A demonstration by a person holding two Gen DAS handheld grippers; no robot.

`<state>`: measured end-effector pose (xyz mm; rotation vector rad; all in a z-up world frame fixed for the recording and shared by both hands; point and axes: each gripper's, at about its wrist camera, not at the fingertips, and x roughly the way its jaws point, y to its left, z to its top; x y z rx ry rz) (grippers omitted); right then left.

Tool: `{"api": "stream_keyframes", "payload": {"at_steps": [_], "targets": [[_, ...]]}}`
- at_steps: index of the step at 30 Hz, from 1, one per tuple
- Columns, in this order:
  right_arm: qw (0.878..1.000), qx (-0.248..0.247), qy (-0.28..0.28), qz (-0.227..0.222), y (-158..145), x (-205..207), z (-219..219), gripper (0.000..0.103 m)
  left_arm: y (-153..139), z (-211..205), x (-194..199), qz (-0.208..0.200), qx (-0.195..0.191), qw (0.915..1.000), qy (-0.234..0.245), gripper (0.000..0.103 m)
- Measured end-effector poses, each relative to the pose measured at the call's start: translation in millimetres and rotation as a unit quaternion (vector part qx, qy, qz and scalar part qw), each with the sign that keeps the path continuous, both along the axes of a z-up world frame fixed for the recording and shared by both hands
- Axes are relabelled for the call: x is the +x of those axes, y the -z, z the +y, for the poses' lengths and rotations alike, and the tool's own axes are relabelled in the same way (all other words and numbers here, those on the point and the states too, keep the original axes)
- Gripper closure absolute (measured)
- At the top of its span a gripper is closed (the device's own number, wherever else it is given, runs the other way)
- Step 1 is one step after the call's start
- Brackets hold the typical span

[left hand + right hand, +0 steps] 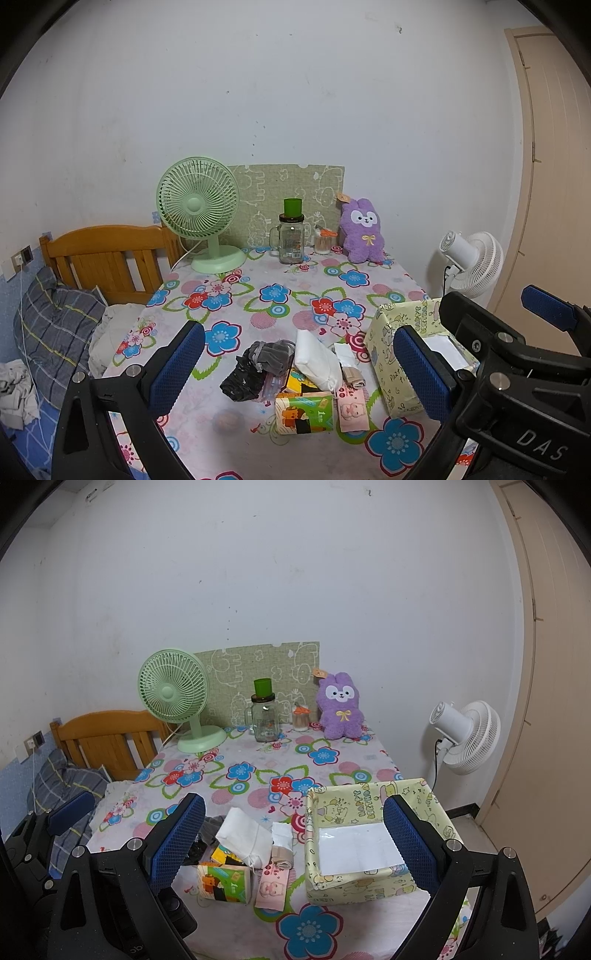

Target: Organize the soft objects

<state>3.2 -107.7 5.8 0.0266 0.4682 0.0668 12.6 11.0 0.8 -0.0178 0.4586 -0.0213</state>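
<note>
A heap of soft items lies near the table's front edge: a grey velvet pouch (273, 354), a black plastic bag (242, 380), a white cloth pouch (317, 360) (243, 834), a green-orange tissue pack (303, 411) (223, 882) and a pink tissue pack (352, 410) (271, 886). Right of them stands an open box (391, 369) (365, 888) wrapped in yellow birthday paper. A purple plush bunny (362, 230) (340, 705) sits at the back. My left gripper (299, 369) hovers open before the heap. My right gripper (293, 843) is open too, between heap and box, holding nothing.
On the flowered tablecloth (258, 295) at the back stand a green desk fan (199, 210), a glass mug jar with green lid (291, 236) and a cotton-swab pot (322, 243). A wooden headboard (110, 258) and bedding lie left. A white floor fan (465, 734) and a door (554, 664) are right.
</note>
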Motion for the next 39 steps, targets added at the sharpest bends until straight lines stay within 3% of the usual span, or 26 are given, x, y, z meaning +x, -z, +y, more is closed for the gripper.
{"api": "stream_keyframes", "payload": {"at_steps": [22, 39], "targets": [[1.0, -0.002, -0.002, -0.004, 4.1, 5.0, 5.0, 0.005, 2.5, 2.0, 2.4, -0.003, 0.008, 0.9999, -0.008, 0.003], [0.999, 0.009, -0.018, 0.032, 39.2, 37.2, 21.8, 0.009, 37.6, 15.7, 28.6, 0.034, 0.015, 0.9991, -0.022, 0.012]]}}
